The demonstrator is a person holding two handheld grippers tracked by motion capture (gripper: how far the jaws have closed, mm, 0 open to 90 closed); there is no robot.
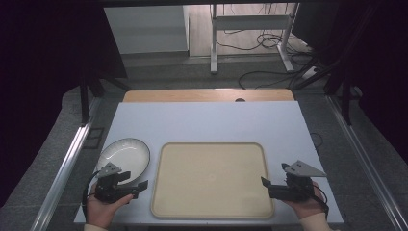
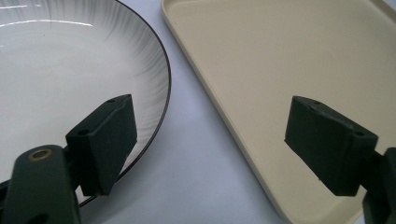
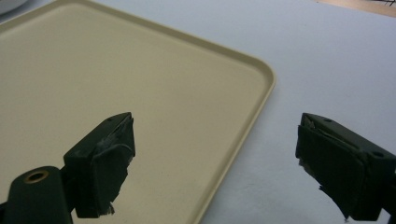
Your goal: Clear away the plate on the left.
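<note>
Since both grippers sit spread and empty at the table's near edge, left gripper [image 1: 130,185] should pinch the plate [image 1: 122,155] rim squarely; right gripper [image 1: 274,187] steadies the tray [image 1: 211,180].

white table [image 1: 207,122] | wooden board [image 1: 207,95] behind | desk frame [image 1: 250,29], cables [image 1: 269,43] on floor

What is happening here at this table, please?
A person holds two grippers low over a table. The left gripper is open between a white plate and a beige tray. The right gripper is open at the tray's right edge. Neither holds anything, and the plate and tray are bare.
</note>
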